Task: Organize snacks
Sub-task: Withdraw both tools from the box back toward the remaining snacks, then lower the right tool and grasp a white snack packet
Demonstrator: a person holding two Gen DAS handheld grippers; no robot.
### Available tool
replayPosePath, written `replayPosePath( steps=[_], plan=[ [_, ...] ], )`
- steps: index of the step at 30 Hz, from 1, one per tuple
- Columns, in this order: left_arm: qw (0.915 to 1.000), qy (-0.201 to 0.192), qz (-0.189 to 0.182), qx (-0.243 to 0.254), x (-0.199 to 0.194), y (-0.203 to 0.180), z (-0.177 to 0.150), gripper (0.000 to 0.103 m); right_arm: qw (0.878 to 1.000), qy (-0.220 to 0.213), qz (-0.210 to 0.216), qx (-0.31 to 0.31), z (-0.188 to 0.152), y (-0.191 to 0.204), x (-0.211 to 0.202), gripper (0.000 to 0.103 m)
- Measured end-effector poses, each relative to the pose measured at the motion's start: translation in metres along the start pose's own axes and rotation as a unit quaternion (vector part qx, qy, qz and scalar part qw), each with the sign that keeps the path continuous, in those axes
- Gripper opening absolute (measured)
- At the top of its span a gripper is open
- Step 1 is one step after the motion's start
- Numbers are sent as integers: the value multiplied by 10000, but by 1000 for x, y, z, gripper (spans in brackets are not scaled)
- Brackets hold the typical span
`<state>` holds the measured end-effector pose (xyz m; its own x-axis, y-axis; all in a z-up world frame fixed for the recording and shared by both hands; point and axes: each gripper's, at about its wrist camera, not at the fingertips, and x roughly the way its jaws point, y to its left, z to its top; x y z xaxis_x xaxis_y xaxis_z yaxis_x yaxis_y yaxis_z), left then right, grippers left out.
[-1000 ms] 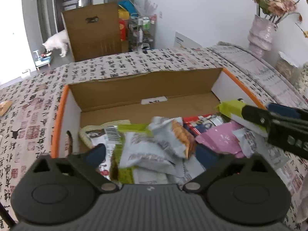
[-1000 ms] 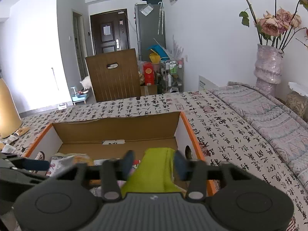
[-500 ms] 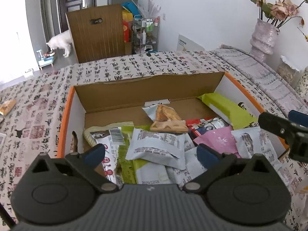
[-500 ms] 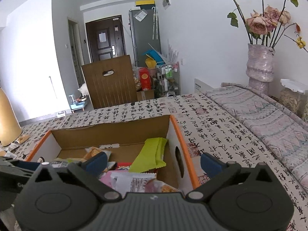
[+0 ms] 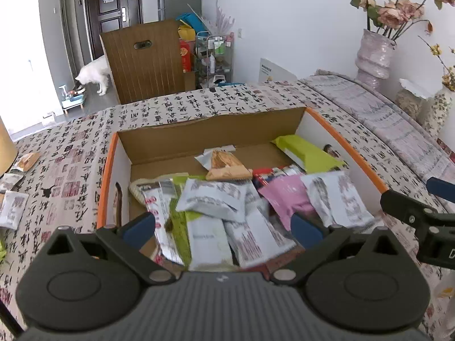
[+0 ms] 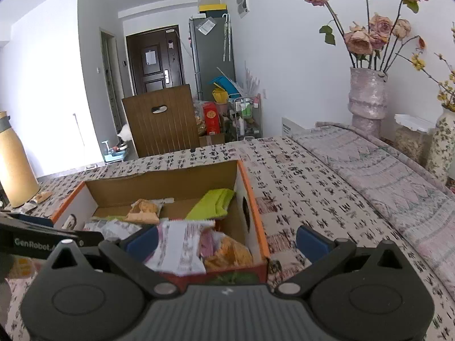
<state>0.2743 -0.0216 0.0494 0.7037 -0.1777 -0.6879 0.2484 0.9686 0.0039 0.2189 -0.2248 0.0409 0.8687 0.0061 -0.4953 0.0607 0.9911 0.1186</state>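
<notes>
Left wrist view: the left gripper (image 5: 223, 226) stands apart and empty above the near end of the box (image 5: 106, 167), which holds the snacks (image 5: 212, 199). A green packet (image 5: 308, 152) leans in the far right corner.

Right wrist view: the right gripper (image 6: 227, 238) is spread wide and empty over the box's near right corner. The green packet (image 6: 213, 203) rests against the right wall.

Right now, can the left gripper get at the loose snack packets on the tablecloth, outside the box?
Probably yes. The left gripper is open and empty, and the packets lie uncovered on the tablecloth, beside the box.
</notes>
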Motion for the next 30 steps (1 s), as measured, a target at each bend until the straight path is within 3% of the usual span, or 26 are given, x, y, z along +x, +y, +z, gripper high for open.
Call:
replayPosePath(
  steps=[15,30],
  plan=[
    [9998,-41,30,-182,-39,-11,-38,103,9998,162,47,-86,-36,-15,-40,103],
    [9985,111,12,-538,-42,-12,-77,103,9983,566,14,-100,-70,-38,-37,103]
  ],
)
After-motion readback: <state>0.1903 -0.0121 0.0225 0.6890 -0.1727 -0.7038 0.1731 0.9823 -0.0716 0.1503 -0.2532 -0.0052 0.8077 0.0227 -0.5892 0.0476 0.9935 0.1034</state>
